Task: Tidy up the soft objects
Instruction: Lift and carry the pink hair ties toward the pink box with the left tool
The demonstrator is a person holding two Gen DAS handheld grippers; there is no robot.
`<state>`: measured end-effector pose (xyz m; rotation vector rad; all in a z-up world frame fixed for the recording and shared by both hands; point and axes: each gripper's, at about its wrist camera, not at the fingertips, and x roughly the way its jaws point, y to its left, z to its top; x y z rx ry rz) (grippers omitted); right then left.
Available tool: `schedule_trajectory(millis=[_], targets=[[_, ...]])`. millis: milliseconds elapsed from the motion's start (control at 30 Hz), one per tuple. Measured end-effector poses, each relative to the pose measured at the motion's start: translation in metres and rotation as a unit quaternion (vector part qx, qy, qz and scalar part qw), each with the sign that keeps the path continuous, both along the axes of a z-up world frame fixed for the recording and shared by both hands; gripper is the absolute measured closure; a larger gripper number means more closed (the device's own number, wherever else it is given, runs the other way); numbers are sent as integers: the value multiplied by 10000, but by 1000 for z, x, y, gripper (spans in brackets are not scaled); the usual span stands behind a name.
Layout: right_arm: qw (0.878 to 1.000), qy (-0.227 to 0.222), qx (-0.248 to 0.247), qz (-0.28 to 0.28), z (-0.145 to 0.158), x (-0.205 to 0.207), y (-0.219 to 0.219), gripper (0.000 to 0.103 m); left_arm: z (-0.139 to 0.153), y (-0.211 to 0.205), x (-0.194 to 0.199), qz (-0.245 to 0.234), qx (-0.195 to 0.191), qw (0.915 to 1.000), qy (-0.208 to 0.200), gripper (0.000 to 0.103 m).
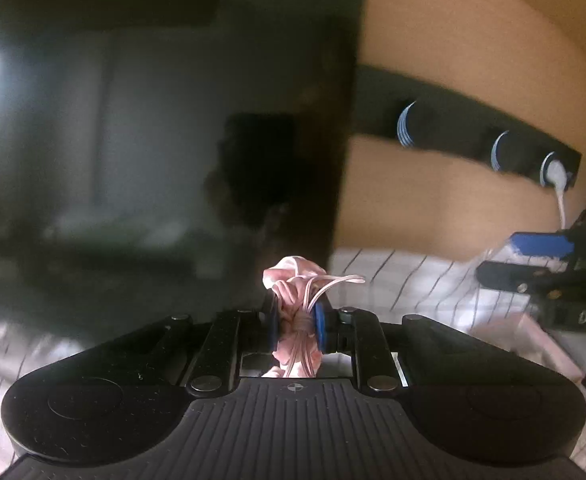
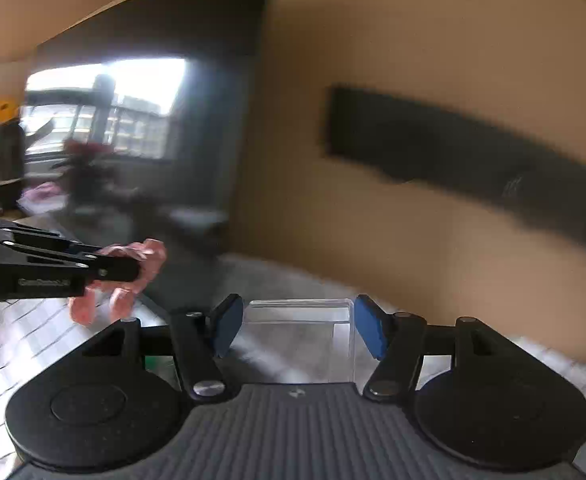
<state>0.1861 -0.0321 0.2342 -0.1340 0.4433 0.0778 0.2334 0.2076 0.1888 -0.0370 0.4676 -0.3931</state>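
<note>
A pink satin scrunchie-like bundle with thin pink cords is pinched between the blue pads of my left gripper, which is shut on it and lifted off the cloth. From the right wrist view the same pink bundle hangs at the tip of the left gripper on the left. My right gripper has a small clear plastic box between its blue pads. The box stays sharp while the background smears, so it is held. The right gripper also shows in the left wrist view.
A large dark glossy screen fills the left. A black socket strip with a white plug runs along the tan wall. A white striped cloth covers the surface below, with a blurred pink item at the right.
</note>
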Motion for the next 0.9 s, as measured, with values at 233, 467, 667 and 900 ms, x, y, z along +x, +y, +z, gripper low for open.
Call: schedule_trajectory(millis=[233, 467, 667, 900], targets=[[9967, -11, 0, -810, 12, -6, -101, 41, 30, -79, 27, -553, 181, 9981, -208, 83], [9896, -2, 130, -1433, -9, -32, -167, 41, 25, -155, 39, -1104, 22, 9938, 144, 83], [9821, 300, 329, -1833, -47, -44, -205, 41, 7, -236, 37, -1990, -50, 9783, 572, 83], [9791, 769, 119, -1881, -109, -39, -208, 41, -16, -309, 38, -2569, 87, 9603, 1087, 82]])
